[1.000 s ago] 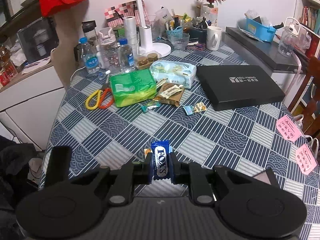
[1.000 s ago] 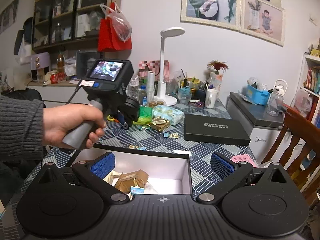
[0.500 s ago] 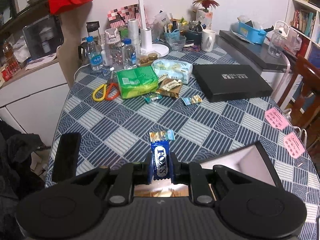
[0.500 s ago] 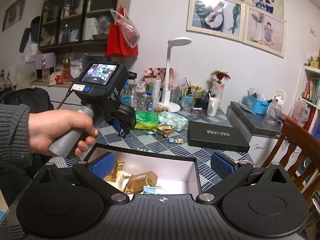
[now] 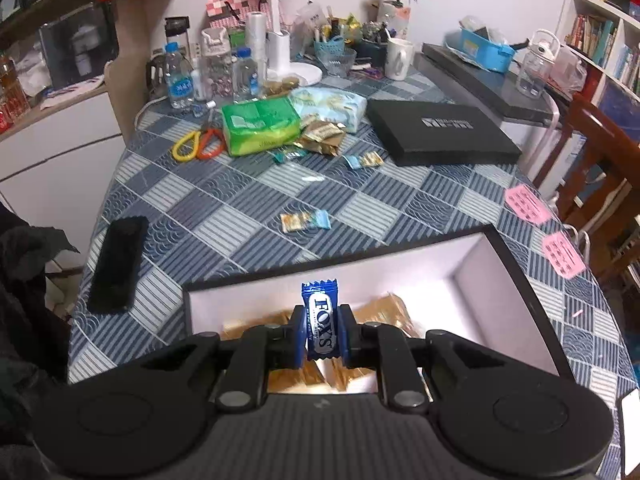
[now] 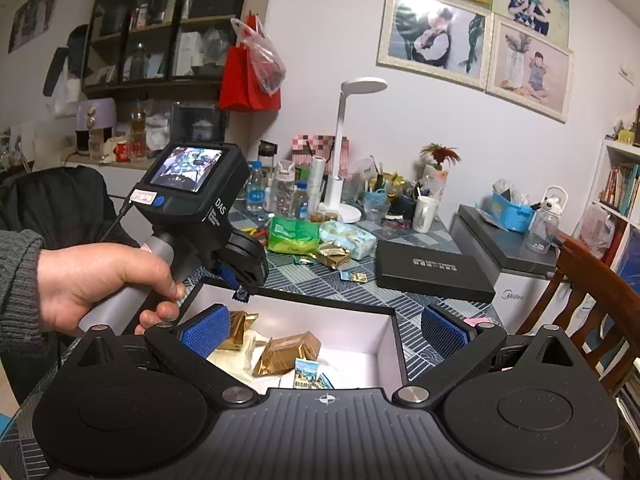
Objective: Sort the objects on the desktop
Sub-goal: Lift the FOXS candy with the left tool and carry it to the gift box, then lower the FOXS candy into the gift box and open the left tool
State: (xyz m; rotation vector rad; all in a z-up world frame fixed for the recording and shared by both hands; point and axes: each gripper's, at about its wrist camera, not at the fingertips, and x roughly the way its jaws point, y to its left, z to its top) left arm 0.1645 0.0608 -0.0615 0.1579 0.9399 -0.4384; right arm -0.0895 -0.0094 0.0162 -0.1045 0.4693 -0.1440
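Left wrist view: left tongs (image 5: 322,334) pinch a blue candy (image 5: 319,322) above the white box (image 5: 516,292).
Right tongs (image 6: 324,326) gape, holding nothing, over that box.

White wall (image 6: 320,40) with framed pictures (image 6: 476,36), dark glass cabinet (image 6: 160,28), bookshelf (image 6: 618,196), wooden chair (image 6: 588,292), white lamp (image 6: 352,136).

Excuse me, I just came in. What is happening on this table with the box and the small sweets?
A person is sorting snacks from a cluttered table into an open box with white inner walls. The left gripper is shut on a blue Fox's candy and holds it above the box, not yet released. Gold packets already lie inside. The right gripper hangs open and empty over the box. More wrapped candies lie on the checked tablecloth, beside a green pack and a black flat case.
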